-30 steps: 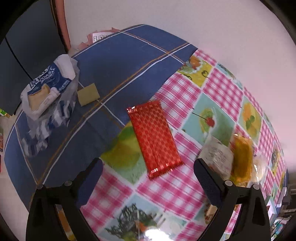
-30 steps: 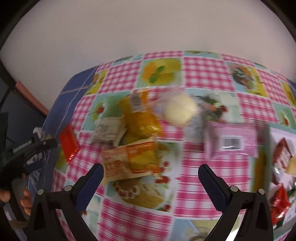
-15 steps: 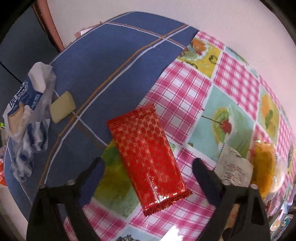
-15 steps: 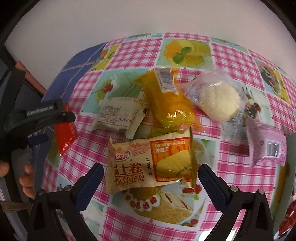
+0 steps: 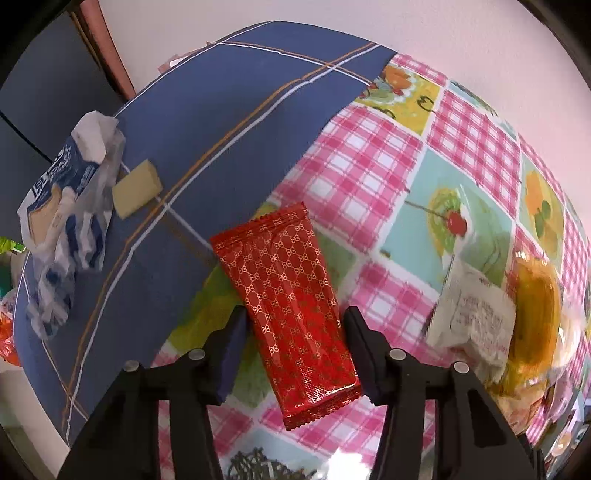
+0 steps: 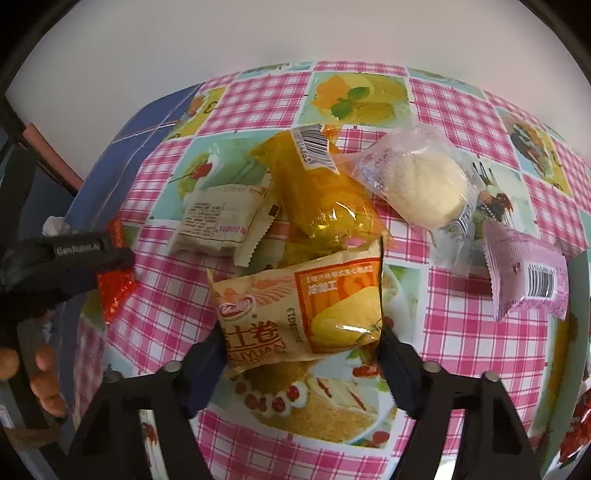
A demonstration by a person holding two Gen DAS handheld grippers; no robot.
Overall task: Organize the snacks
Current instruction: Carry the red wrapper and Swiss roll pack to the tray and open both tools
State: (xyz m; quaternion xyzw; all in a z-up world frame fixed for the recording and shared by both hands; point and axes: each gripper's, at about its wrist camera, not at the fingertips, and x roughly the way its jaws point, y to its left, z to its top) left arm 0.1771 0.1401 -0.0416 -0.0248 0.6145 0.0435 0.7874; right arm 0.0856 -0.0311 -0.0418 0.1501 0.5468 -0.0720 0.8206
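A red foil snack packet lies flat on the pink checked tablecloth. My left gripper is open, its fingers on either side of the packet's near half. In the right wrist view a yellow-orange cake-roll packet lies in front of a pile: a cream packet, an orange-yellow packet, a clear-wrapped white bun. My right gripper is open, its fingers flanking the cake-roll packet's near edge. The left gripper and the red packet show at the left there.
A blue cloth covers the table's left part, with a blue-white bread bag and a pale yellow block on it. A pink packet lies at the right. A white wall stands behind the table.
Both grippers have moved down and forward. The left fingers have narrowed around the red packet. The right fingers have narrowed around the cake-roll packet.
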